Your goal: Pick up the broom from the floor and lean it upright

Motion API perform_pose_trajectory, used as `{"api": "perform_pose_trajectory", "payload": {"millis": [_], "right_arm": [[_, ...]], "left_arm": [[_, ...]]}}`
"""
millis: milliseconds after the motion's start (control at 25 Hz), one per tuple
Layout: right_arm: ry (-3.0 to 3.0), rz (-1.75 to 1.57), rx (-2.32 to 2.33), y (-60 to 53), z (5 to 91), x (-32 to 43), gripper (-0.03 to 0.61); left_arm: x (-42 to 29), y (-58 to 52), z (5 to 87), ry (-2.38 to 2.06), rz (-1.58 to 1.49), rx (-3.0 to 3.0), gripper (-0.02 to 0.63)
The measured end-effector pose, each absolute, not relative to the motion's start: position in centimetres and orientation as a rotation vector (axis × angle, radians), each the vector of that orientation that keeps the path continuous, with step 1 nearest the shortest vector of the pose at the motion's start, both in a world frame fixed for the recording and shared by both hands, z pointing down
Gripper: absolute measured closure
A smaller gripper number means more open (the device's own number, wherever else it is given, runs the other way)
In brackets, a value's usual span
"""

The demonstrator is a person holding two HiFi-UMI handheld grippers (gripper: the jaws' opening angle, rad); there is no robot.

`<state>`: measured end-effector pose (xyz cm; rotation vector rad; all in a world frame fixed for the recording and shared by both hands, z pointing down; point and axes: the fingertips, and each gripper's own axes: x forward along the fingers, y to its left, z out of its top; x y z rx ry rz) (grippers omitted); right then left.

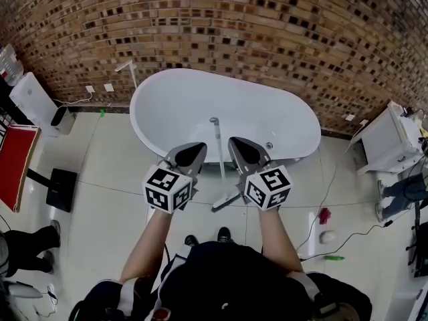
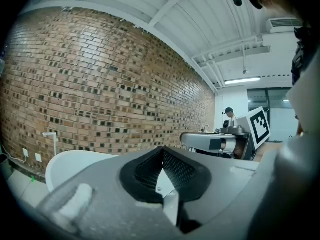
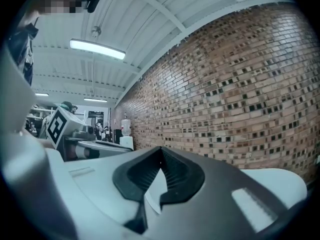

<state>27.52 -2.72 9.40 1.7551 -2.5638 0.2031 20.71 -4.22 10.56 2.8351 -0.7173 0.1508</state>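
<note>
Broom (image 1: 217, 149) stood upright at the near side of the white bathtub (image 1: 167, 105): grey head low by the floor (image 1: 100, 179) between your 2 grippers, slim pale handle running up across the tub's near rim, its capped top showing against the tub's inside. Whether the handle actually touched the rim could not be read from the head view. You held the left gripper (image 1: 194, 151) just left of the handle and the right gripper (image 1: 241, 149) just right of it, both pointed toward the tub and the brick wall (image 1: 267, 32) behind it, with the marker cubes (image 1: 167, 188) nearest you. Left gripper view: the 2 black pads met at their tips, jaws pressed together with nothing pinched; only white tub showed through the gap below the tips. Right gripper view: the same, jaws closed tip to tip on nothing. Neither tool had hold of the broom; the handle ran free between them. The grey head lay close under your right gripper in the head view; contact there could not be told. Each gripper view caught the other gripper's cube off to the side. Elsewhere on the floor: 1 red mat (image 1: 13, 166) at the far left, 1 white cabinet (image 1: 384, 142) at the right, 1 small red item (image 1: 324, 215) near a cable.
</note>
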Motion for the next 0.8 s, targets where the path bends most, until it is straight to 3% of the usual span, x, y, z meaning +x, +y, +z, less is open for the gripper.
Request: {"api": "perform_pose_trajectory", "payload": {"millis": [800], "right_arm": [[-2.605,0.214,1.715,-2.1,9.0,26.6,0.572]], "left_arm": [[21.2,-3.2,9.8,-0.68,0.159,2.856,0.612]]}}
